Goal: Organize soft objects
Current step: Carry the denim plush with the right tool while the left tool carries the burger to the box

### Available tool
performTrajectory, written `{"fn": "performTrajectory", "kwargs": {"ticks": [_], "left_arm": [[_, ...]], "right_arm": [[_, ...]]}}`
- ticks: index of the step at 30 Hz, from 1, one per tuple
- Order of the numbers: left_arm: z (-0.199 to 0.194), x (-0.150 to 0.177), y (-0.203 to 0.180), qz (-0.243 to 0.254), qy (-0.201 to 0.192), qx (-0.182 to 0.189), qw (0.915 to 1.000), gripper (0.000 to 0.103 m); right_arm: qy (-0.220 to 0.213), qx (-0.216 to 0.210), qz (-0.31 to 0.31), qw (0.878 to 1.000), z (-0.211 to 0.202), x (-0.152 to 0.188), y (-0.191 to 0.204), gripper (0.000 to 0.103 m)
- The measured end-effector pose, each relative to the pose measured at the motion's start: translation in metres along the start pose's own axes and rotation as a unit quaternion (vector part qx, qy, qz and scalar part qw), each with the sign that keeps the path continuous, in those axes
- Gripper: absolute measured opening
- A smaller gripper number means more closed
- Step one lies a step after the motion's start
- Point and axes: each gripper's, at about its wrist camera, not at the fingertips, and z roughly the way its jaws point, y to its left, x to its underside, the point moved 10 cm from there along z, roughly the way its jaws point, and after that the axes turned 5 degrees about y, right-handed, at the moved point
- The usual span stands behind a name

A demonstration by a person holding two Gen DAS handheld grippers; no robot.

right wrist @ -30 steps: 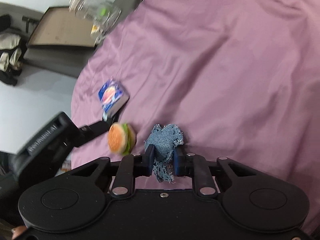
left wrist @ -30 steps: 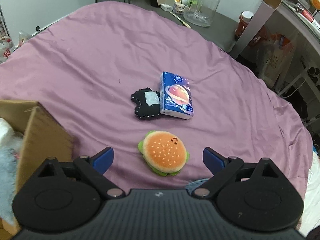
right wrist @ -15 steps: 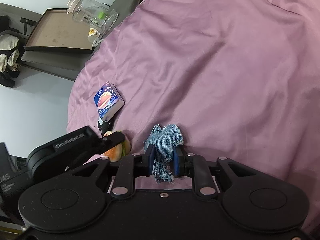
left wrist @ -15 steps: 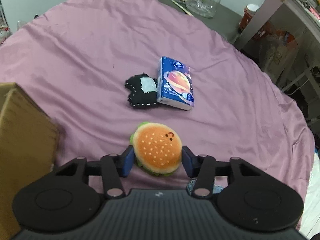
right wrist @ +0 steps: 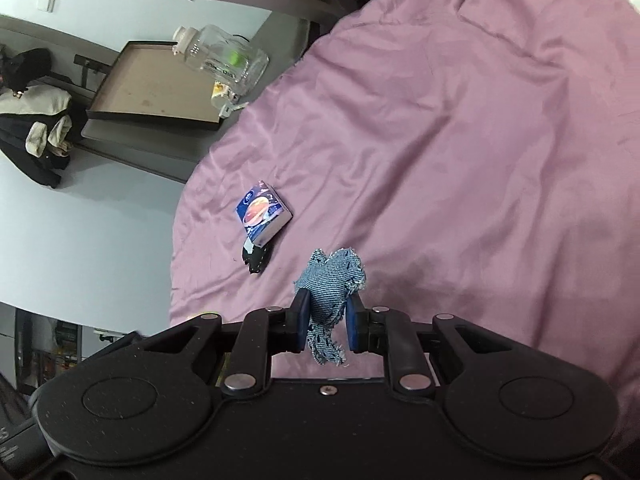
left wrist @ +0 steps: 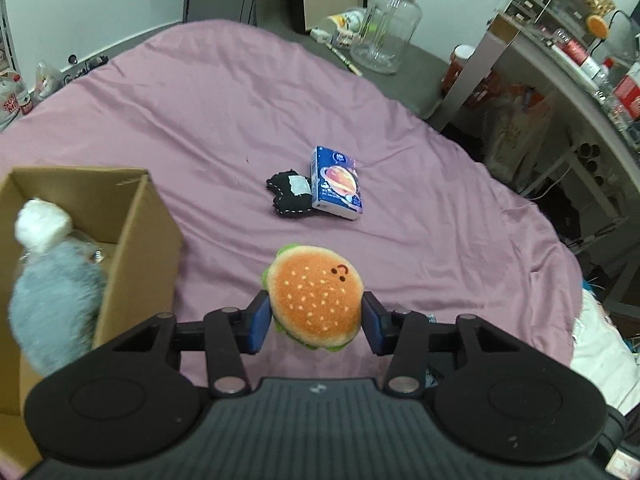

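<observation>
My left gripper (left wrist: 316, 322) is shut on a plush hamburger (left wrist: 316, 294) and holds it above the purple sheet (left wrist: 200, 100). A cardboard box (left wrist: 136, 232) stands at the left, with a grey and white fluffy toy (left wrist: 52, 280) in it. A blue tissue pack (left wrist: 336, 188) and a black stitched plush (left wrist: 290, 196) lie side by side farther out. My right gripper (right wrist: 327, 326) is shut on a blue denim plush (right wrist: 330, 284), held above the sheet (right wrist: 460, 140). The tissue pack (right wrist: 264, 210) and black plush (right wrist: 256, 258) show to its left.
A large clear jar (left wrist: 386, 28) stands on the floor beyond the bed. A desk with shelves and clutter (left wrist: 560, 52) is at the right. White bedding (left wrist: 600, 344) lies off the bed's right edge. A framed board (right wrist: 156, 84) and dark clothes (right wrist: 32, 112) lie past the bed.
My left gripper closed on the plush hamburger and lifted it off the sheet; the cardboard box came back into view. My right gripper kept the denim plush and rose higher.
</observation>
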Motion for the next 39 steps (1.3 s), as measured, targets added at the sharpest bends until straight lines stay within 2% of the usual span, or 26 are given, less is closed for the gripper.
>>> {"fn": "performTrajectory", "kwargs": {"ticks": [12,28,39], "left_arm": [[-0.069,0.017,0.017,0.007,-0.036,0.016,0.9992,0.047],[-0.13,0.023,0.087,-0.025,-0.068,0.001,0.9974,0.047],[-0.146,0.022,0.144,-0.062,-0.076,-0.007,0.9951,0.047]], "right_arm": [[-0.028,-0.023,-0.058,0.998,-0.042,0.025,0.048,0.019],[-0.035,-0.039,-0.124,0.991,-0.059,0.073,0.113,0.019],[-0.031,-0.043,-0.167,0.985,-0.053,0.106,0.153,0.019]]}}
